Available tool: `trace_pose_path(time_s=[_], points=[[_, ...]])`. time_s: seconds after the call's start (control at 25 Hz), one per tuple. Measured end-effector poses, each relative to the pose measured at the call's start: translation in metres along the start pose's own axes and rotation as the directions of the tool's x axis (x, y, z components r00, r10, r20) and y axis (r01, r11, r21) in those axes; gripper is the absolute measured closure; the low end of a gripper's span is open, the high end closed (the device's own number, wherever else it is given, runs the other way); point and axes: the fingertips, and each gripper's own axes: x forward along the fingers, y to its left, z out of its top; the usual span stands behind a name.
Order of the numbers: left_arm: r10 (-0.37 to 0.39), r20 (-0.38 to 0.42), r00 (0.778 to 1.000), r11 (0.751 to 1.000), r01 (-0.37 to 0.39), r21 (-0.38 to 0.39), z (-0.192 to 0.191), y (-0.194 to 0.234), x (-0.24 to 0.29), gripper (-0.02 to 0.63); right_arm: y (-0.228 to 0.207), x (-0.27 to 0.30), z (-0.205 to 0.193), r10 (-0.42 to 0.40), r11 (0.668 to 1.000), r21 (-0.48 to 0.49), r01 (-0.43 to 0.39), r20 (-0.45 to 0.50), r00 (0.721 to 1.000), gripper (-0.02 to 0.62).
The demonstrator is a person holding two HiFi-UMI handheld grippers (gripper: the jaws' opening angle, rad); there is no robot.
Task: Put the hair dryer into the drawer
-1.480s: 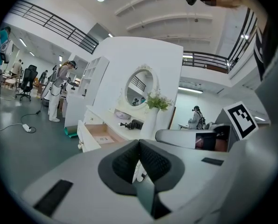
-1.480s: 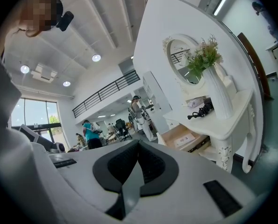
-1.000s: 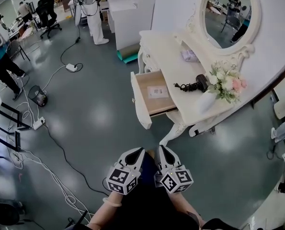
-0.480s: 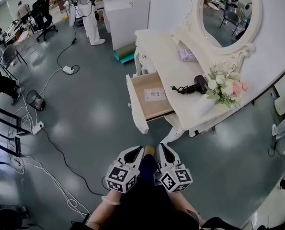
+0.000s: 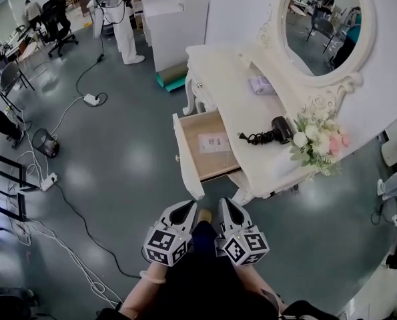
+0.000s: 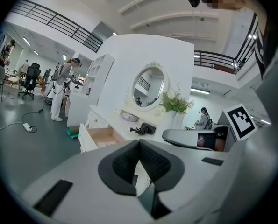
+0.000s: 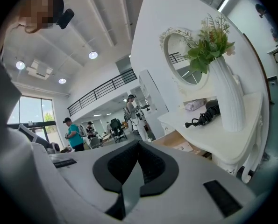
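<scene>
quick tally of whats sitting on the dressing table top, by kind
hair dryer: 1
vase of flowers: 1
small pale packet: 1
total: 3

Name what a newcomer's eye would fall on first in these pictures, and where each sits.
The ornate white dressing table with its oval mirror fills the head view's upper right, its drawer pulled open. A black hair dryer lies on top beside the flowers. The left gripper and right gripper sit shut, side by side, at bottom centre.
</scene>
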Motion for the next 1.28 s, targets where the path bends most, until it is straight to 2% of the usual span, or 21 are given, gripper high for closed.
trace_pose_path(time_s=[0.84,1.28], points=[[-0.015,-0.017,1.0,1.0,0.014,-0.011,0.044,0.048,0.09,0.587,-0.06,0.084,0.037,-0.052,0.999,0.012,0.053,-0.018,0.998,0.568],[0.035,-0.03,0.999,0.999,-0.035,0.005,0.06,0.082,0.134,0.586,-0.087,0.138,0.049,-0.01,1.0,0.026,0.011,-0.04,0.999,0.568]])
